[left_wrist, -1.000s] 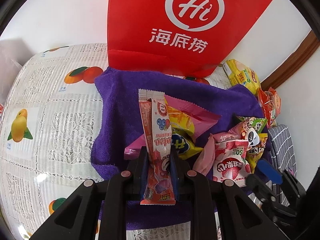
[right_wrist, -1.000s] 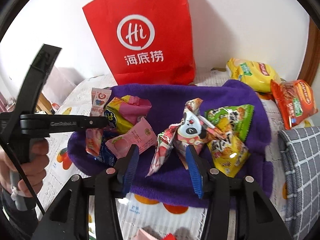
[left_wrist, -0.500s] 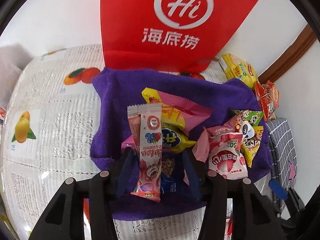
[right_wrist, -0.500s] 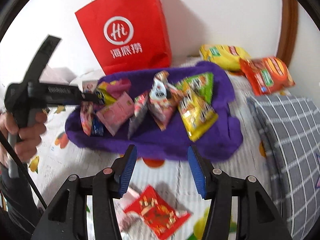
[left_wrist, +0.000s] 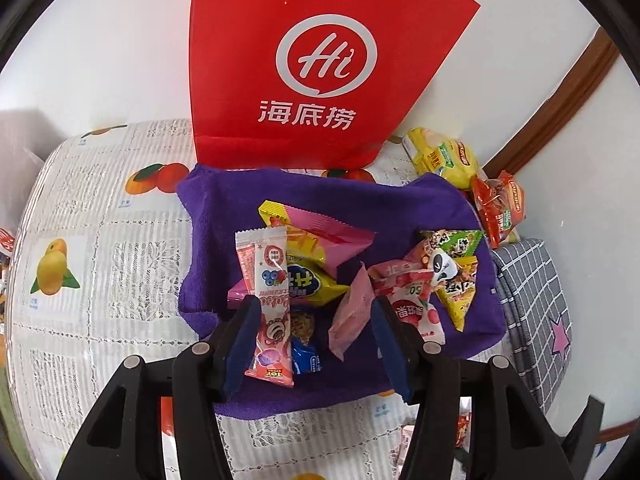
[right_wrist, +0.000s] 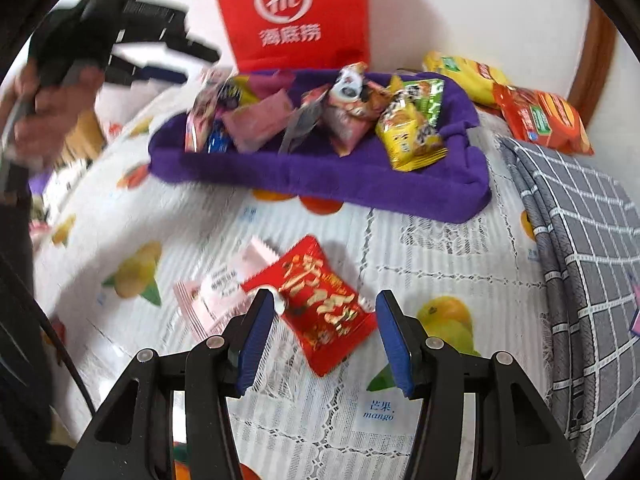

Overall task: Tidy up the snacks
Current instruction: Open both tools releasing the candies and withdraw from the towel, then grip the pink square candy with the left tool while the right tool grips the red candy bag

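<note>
Glossy crinkled snack packets [left_wrist: 304,280] on plush purple towel [left_wrist: 224,208]

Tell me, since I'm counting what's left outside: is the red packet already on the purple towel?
No, the red packet lies on the tablecloth, in front of the purple towel.

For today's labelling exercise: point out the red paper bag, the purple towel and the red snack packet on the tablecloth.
red paper bag [left_wrist: 320,60], left wrist view, its logo.
purple towel [right_wrist: 360,184], right wrist view, front edge.
red snack packet [right_wrist: 316,304], right wrist view, printed face.
</note>
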{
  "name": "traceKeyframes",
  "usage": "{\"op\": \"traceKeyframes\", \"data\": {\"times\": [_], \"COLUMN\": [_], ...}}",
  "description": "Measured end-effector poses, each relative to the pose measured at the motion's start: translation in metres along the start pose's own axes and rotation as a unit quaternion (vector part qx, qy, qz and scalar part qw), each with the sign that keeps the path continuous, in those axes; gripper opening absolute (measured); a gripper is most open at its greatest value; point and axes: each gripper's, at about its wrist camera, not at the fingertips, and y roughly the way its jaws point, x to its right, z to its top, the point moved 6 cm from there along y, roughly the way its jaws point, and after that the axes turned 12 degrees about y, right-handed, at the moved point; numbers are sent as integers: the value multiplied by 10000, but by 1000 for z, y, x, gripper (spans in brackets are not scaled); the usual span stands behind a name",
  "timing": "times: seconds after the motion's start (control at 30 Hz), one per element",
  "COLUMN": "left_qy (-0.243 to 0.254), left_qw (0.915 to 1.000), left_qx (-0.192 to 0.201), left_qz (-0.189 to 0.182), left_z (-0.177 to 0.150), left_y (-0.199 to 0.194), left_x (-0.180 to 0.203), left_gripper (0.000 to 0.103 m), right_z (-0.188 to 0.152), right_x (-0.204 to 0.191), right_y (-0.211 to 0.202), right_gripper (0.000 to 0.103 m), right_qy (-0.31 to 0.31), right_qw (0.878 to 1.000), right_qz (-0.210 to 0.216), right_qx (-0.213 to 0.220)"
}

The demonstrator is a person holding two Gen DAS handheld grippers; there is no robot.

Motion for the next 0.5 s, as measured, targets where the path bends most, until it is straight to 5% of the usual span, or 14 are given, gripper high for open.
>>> {"op": "traceKeyframes", "data": {"times": [0.5], "left_qy": [228], "left_qw": [9996], "left_qx": [-71], "left_qz": [-141], "left_z": [-2], "left_y": [1], "left_x": [17], "left_gripper": [55], "right_z": [17], "right_x": [-7], "right_y": [36], "right_gripper": [60], "right_qy": [-164], "right_qw": [9992], "right_qz": [-318], "right_qx": [-159]}}
